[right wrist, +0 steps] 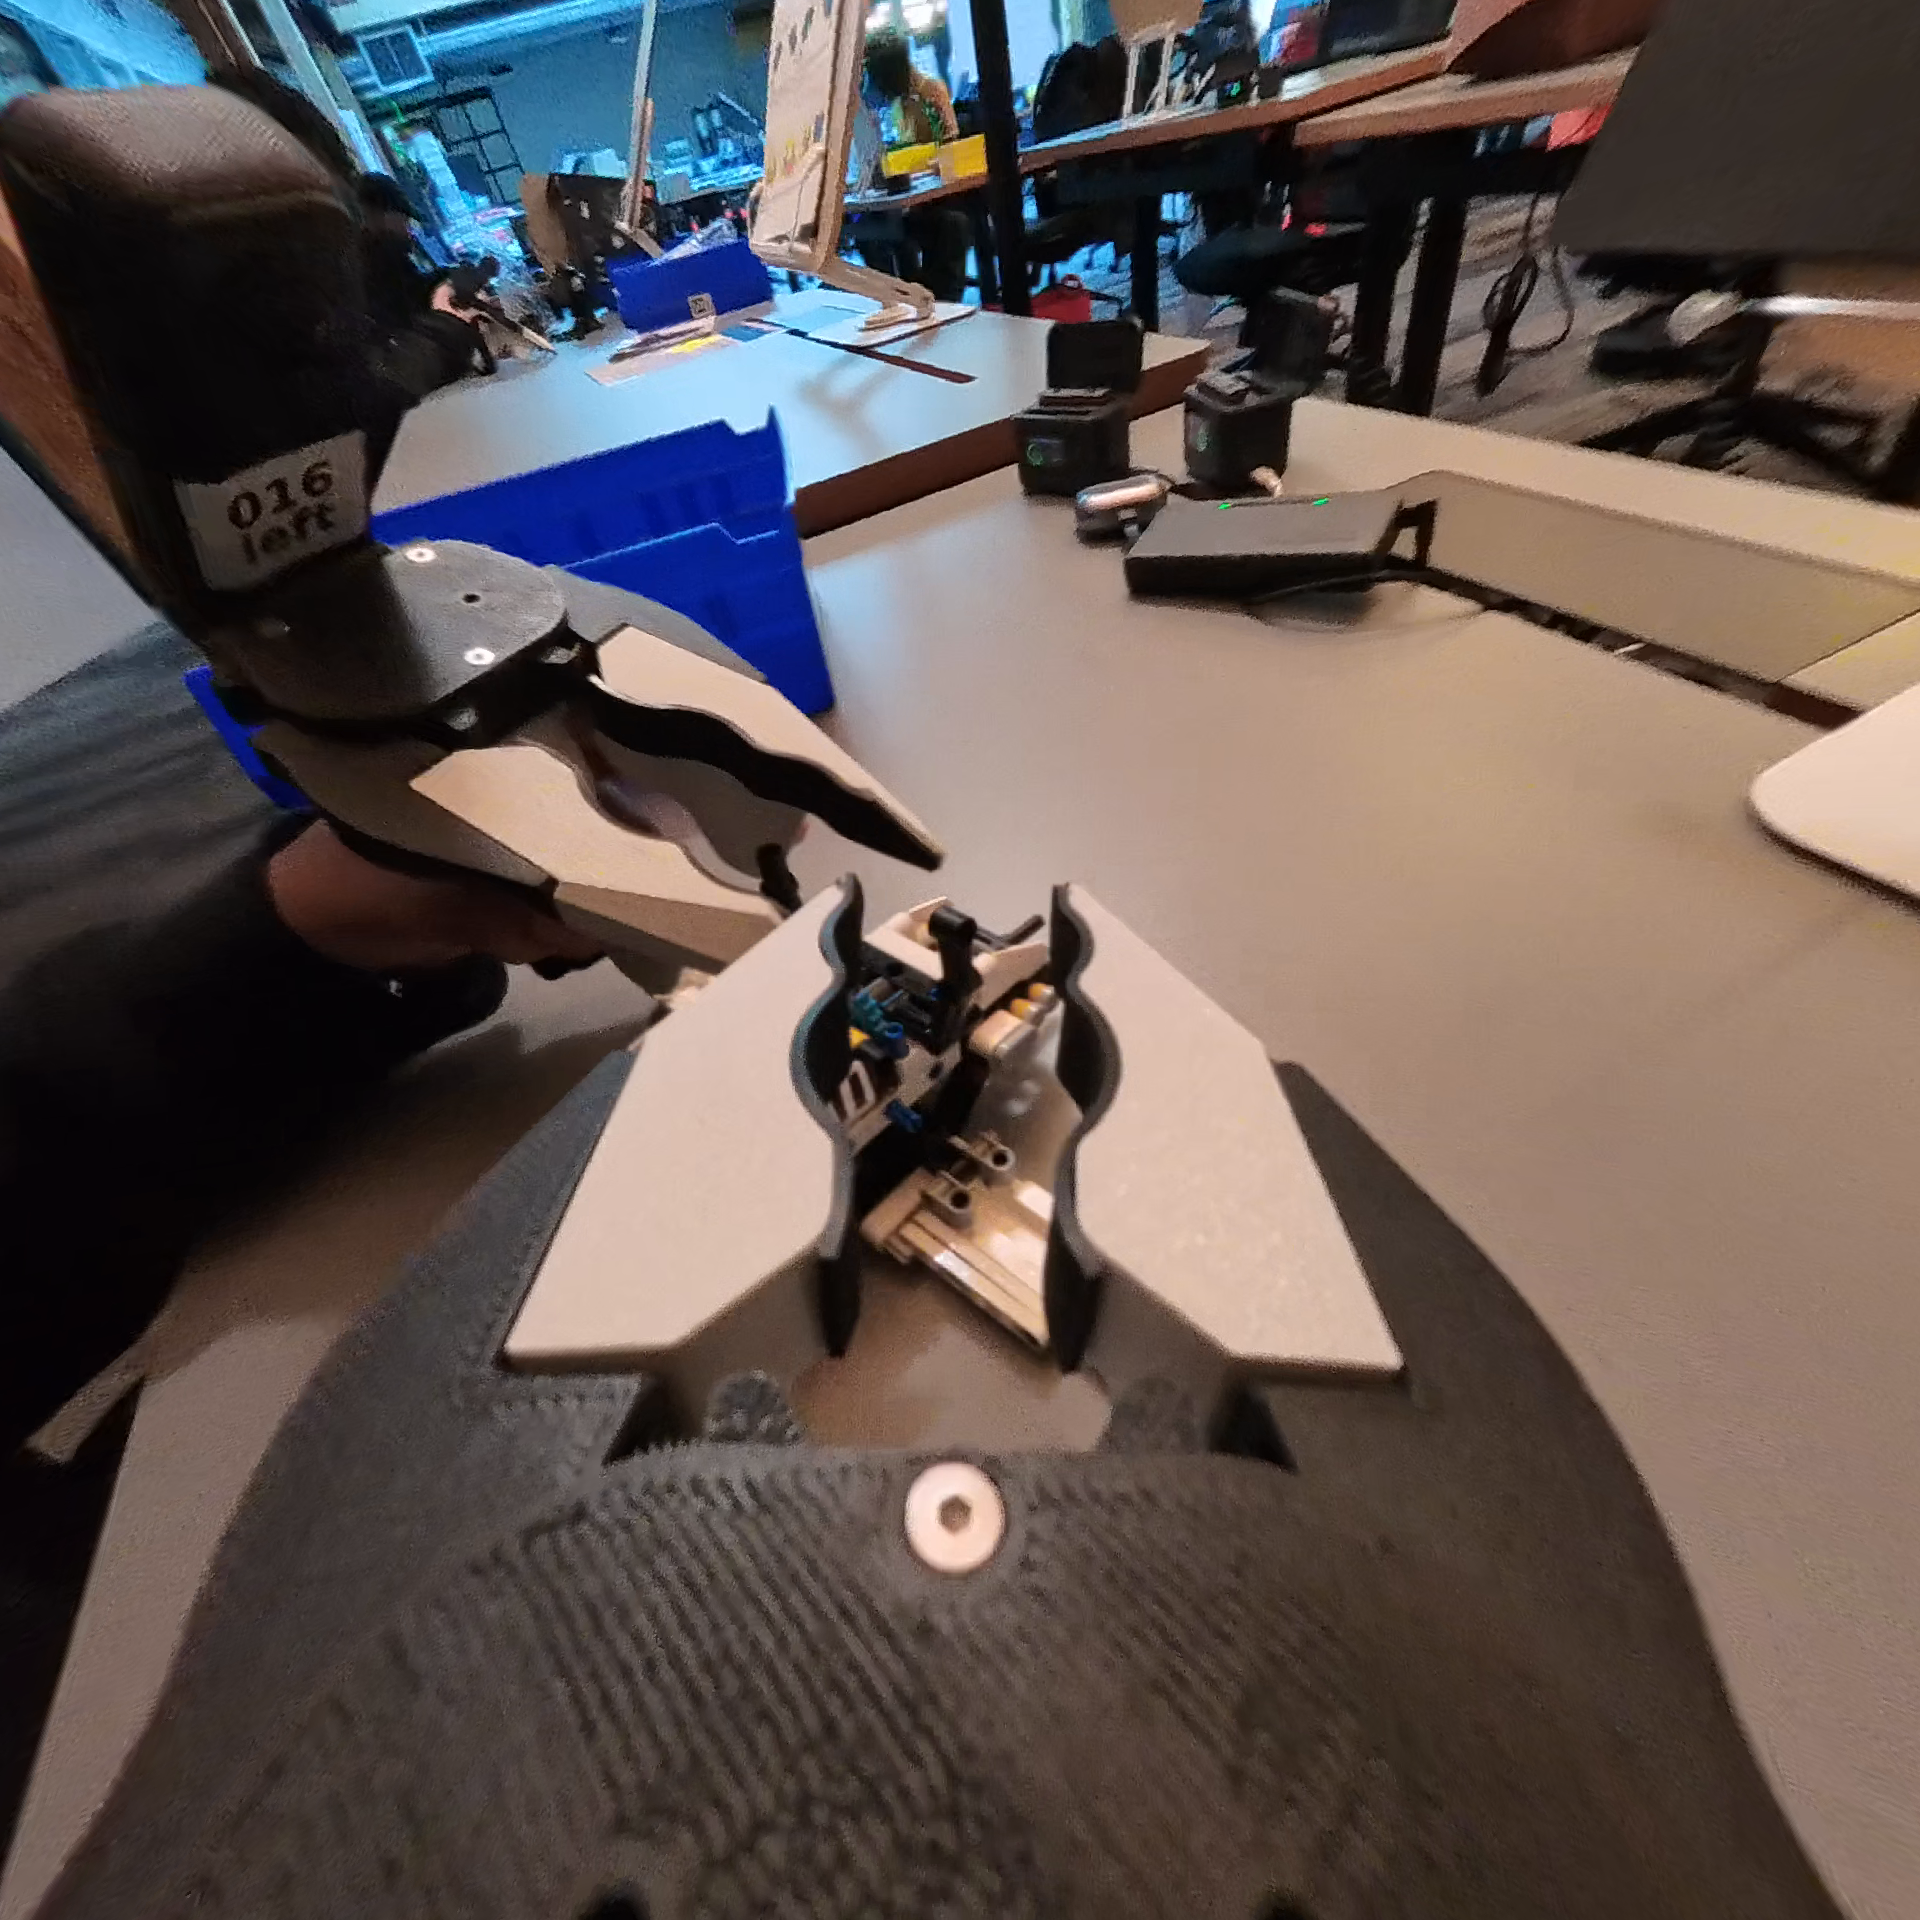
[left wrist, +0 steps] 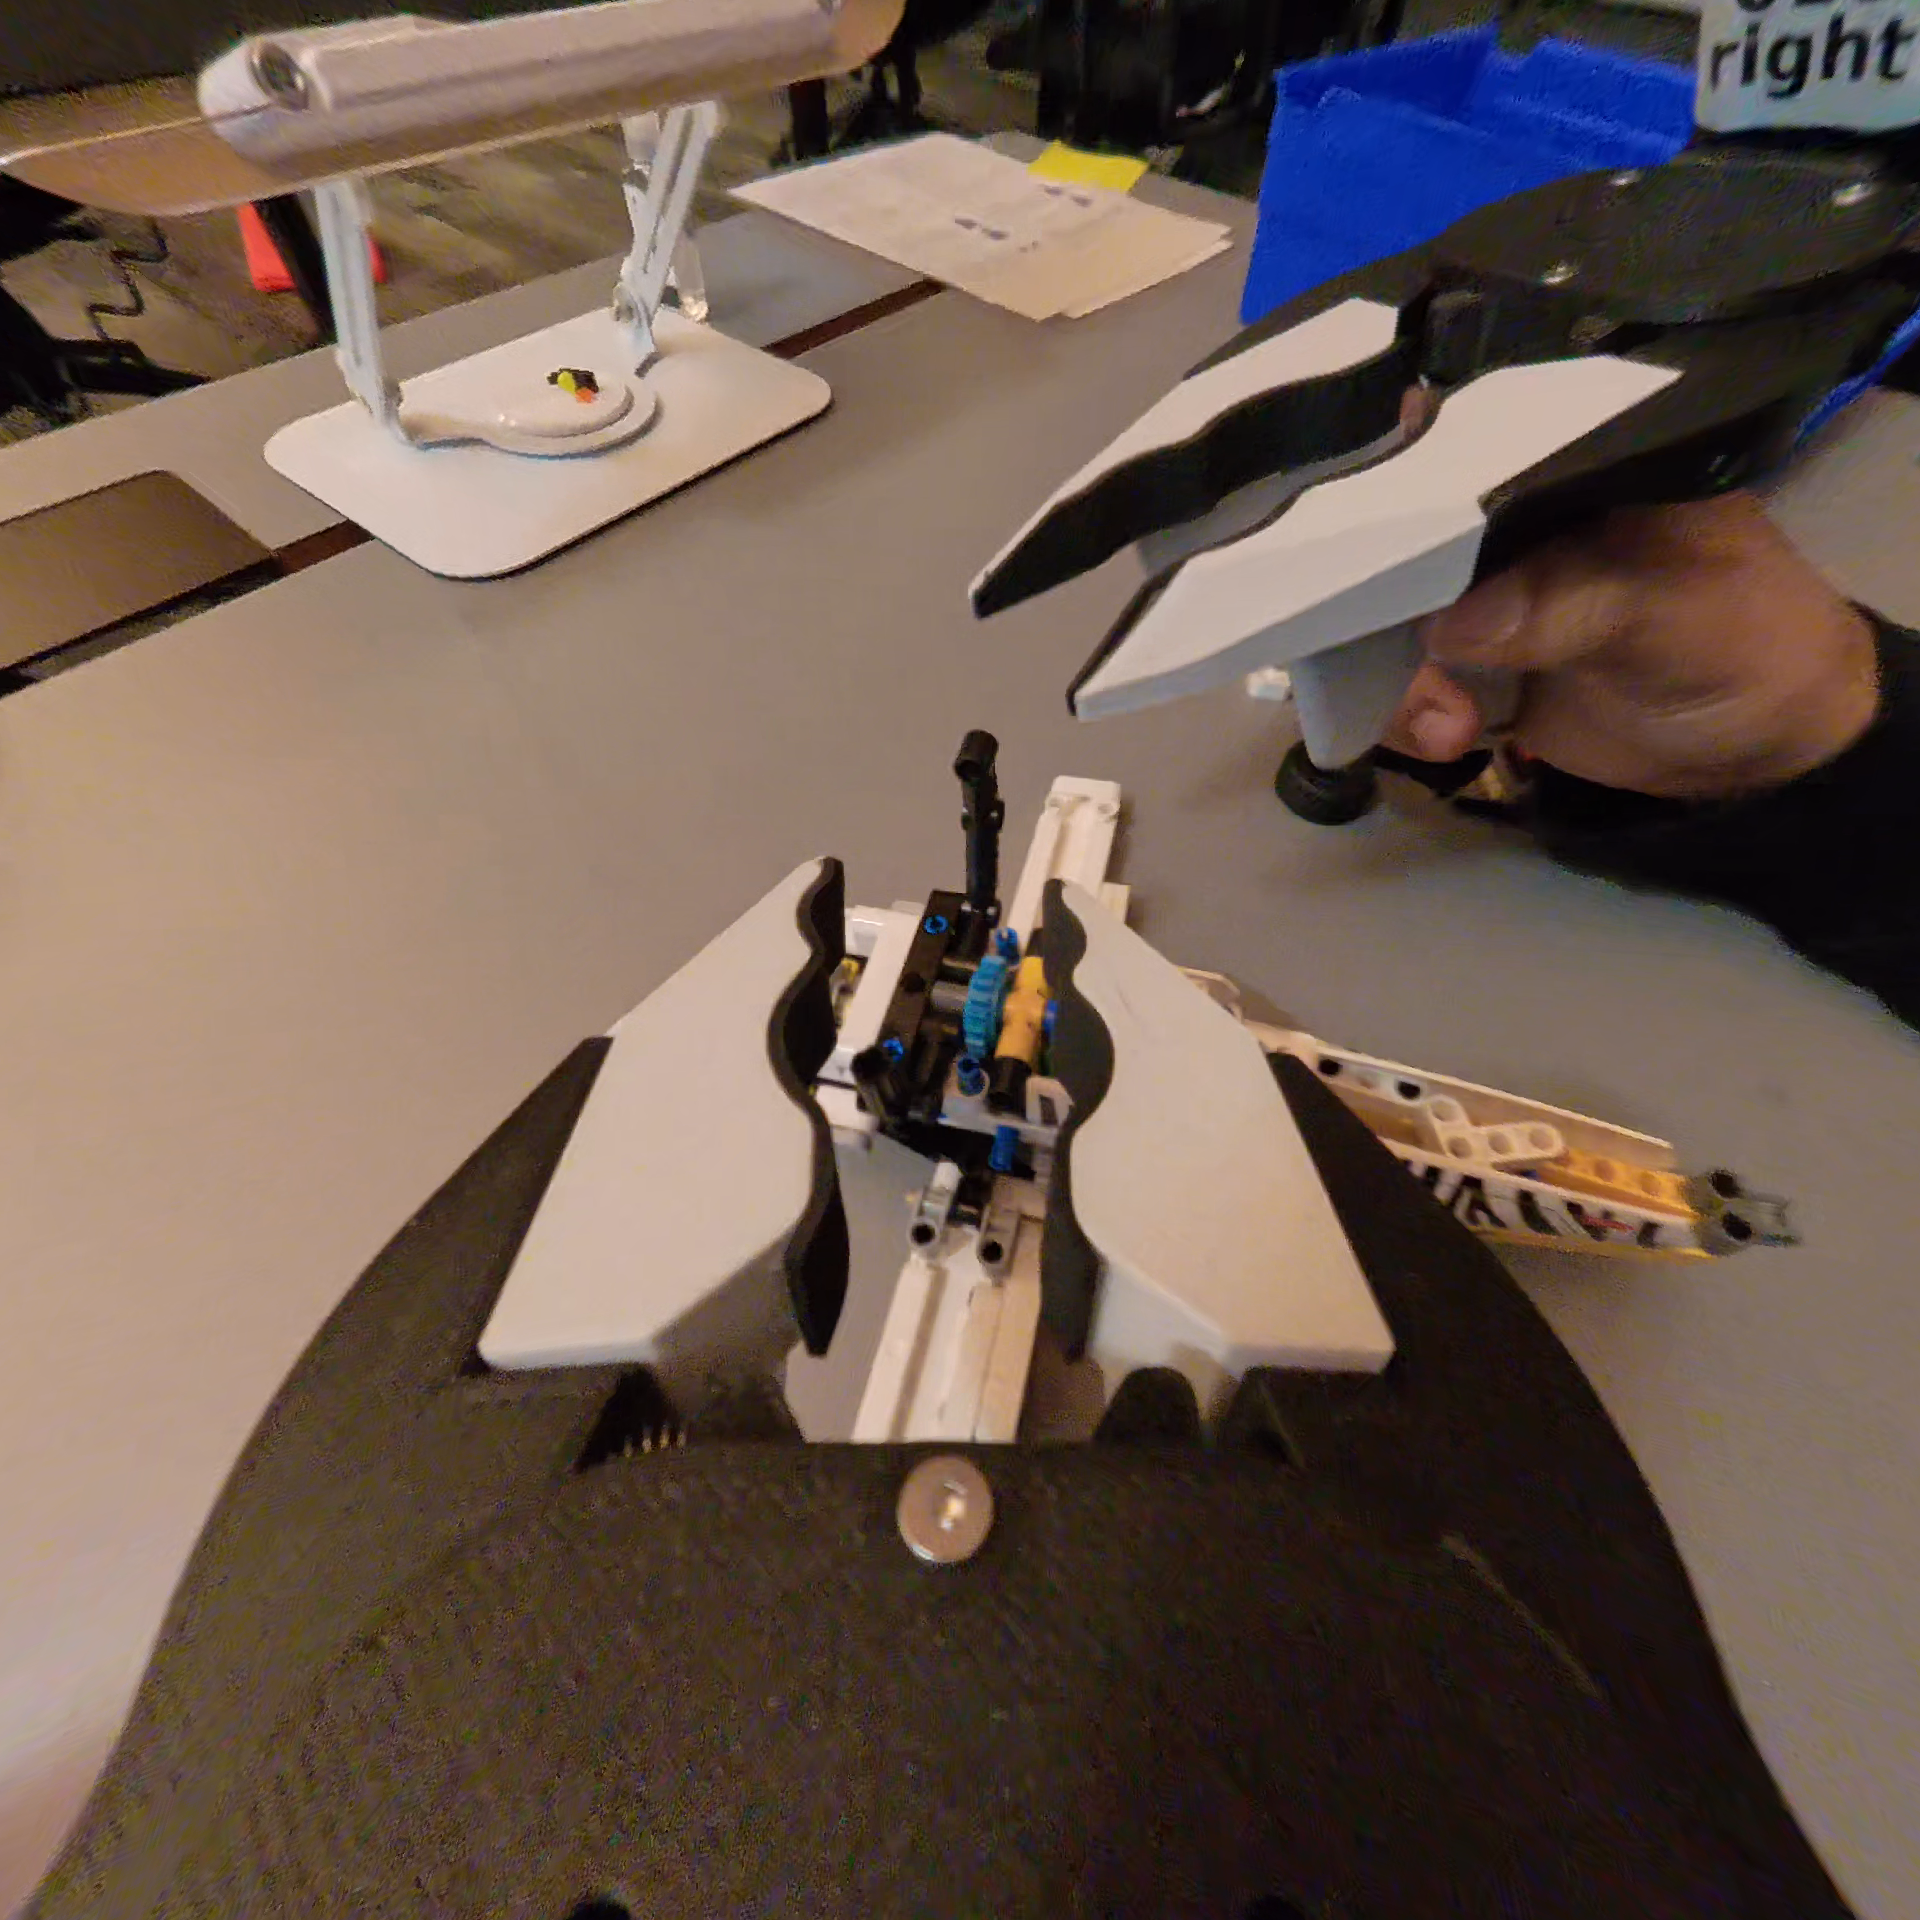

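The left gripper and right gripper both hang with fingers spread, clamping nothing, above a toy brick model of white, black, blue and yellow parts lying on the grey table. A blue bin stands behind; a white stand sits farther off.

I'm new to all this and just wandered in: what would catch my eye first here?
A toy-brick model of white beams, black lever and blue gear lies on the grey table, between the grey fingers of the left gripper. The right gripper, in a hand, hovers open beyond it.
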Action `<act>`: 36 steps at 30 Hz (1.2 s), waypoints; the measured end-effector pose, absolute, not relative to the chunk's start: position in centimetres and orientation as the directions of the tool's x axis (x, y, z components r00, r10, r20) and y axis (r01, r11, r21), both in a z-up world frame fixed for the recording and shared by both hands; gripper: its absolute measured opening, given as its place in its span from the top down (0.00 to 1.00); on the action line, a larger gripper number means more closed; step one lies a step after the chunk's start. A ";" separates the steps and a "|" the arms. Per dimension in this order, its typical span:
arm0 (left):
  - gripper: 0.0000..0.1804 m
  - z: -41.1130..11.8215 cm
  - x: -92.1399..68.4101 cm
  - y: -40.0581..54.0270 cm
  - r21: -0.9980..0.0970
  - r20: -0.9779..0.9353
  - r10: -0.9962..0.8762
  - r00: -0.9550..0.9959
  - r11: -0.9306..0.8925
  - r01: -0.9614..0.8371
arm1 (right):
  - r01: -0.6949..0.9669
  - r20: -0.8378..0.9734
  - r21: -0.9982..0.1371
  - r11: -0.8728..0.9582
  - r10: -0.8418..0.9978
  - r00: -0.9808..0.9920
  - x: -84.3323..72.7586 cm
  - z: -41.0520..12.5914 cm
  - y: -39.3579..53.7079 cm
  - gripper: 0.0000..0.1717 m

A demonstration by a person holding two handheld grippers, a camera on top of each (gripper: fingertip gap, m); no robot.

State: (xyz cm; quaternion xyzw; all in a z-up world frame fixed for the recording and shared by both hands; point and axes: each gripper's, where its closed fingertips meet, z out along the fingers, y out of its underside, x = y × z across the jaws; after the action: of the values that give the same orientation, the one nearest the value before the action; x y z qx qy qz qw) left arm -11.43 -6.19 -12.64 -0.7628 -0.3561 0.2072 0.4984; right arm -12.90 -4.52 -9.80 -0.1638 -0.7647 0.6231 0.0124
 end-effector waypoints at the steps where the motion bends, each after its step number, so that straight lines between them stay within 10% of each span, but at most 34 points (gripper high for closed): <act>1: 0.81 -12.7 -11.7 -6.0 -0.907 0.043 0.746 0.664 -0.249 0.339 | 0.249 -0.198 -0.952 0.177 0.263 -0.944 -12.9 -10.1 -4.8 0.81; 19: 0.90 -14.9 -11.9 -5.0 -0.862 0.242 0.657 0.714 -0.192 0.469 | 0.194 -0.078 -0.918 0.345 0.322 -0.943 -13.2 -12.6 -6.4 0.96; 36: 1.00 -15.2 -11.4 -5.1 -0.877 0.125 0.693 0.710 -0.257 0.406 | 0.334 -0.297 -0.939 0.087 0.292 -0.909 -13.6 -9.7 -6.6 1.00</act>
State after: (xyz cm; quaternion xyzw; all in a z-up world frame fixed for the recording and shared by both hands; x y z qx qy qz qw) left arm -11.40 -5.11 -15.25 -0.7796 -0.3522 0.1443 0.4973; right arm -13.60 -6.64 -9.69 -0.2123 -0.7371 0.6414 -0.0165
